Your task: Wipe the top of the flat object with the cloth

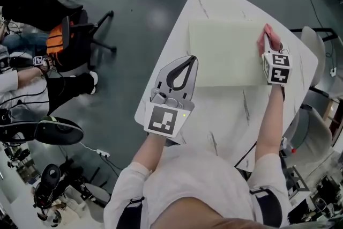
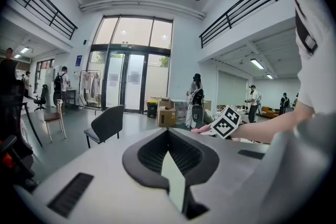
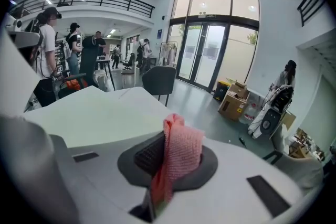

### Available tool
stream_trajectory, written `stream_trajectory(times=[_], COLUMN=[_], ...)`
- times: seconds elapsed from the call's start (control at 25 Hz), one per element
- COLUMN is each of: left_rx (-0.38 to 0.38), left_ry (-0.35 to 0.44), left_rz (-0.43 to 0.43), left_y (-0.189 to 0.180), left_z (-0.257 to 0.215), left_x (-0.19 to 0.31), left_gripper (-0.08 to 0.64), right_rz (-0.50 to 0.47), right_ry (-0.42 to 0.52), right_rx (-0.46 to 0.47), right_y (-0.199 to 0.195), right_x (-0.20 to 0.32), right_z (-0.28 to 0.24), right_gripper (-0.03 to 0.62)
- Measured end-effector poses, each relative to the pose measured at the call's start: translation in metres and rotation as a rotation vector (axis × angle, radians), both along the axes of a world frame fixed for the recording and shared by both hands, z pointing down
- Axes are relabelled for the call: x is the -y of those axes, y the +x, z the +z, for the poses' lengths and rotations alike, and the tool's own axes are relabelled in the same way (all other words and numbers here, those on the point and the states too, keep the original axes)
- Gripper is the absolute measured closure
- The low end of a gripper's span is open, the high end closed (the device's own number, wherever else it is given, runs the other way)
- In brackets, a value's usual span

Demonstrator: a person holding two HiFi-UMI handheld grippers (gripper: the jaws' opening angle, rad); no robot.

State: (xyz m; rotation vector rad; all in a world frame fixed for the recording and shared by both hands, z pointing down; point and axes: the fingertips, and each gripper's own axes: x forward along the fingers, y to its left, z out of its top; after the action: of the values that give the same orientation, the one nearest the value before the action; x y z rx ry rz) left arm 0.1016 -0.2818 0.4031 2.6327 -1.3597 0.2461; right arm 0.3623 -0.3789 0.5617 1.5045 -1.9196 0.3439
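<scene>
A pale green flat board [image 1: 222, 53] lies on the white table [image 1: 225, 115]. At the board's right edge my right gripper [image 1: 266, 46] is shut on a pink cloth [image 1: 269, 36]. In the right gripper view the cloth [image 3: 178, 152] stands up between the dark pads of the right gripper [image 3: 173, 139], and the board [image 3: 100, 113] stretches away to the left. My left gripper [image 1: 188, 60] rests beside the board's left edge with its tips together and nothing held. In the left gripper view the left gripper [image 2: 168, 136] points toward the right hand's marker cube [image 2: 227, 122].
The table narrows toward the far end, with its left edge close to my left gripper. A black office chair [image 1: 80, 35] and a seated person [image 1: 21, 83] are on the floor at left. A white chair [image 1: 313, 43] stands by the table's right side. Cables and gear [image 1: 51, 185] lie at lower left.
</scene>
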Motion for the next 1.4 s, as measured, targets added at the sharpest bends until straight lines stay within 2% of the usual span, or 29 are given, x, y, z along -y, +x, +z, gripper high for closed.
stream_trajectory(times=[0.2,0.8,1.04,1.4], left_rx=[0.003,0.006,-0.001,-0.011], left_ry=[-0.001,0.025,0.03,0.03], left_rz=[0.001,-0.01,-0.028,-0.063], left_y=[0.008,0.014,0.0,-0.027], left_z=[-0.002,-0.011,-0.015,-0.017], left_x=[-0.005,-0.022,-0.025,-0.033], left_gripper=[0.545,0.545,0.546,0.545], right_rz=[0.018,-0.028,-0.062,-0.149], right_ry=[-0.003,-0.041,-0.057,-0.069], right_rx=[0.015,-0.001,0.004,0.018], right_y=[0.016,0.016,-0.014,-0.091], right_x=[-0.008,-0.042,-0.044,-0.045], right_z=[-0.001,0.0,-0.001,-0.001], right_gripper=[0.561,0.561,0.561,0.561])
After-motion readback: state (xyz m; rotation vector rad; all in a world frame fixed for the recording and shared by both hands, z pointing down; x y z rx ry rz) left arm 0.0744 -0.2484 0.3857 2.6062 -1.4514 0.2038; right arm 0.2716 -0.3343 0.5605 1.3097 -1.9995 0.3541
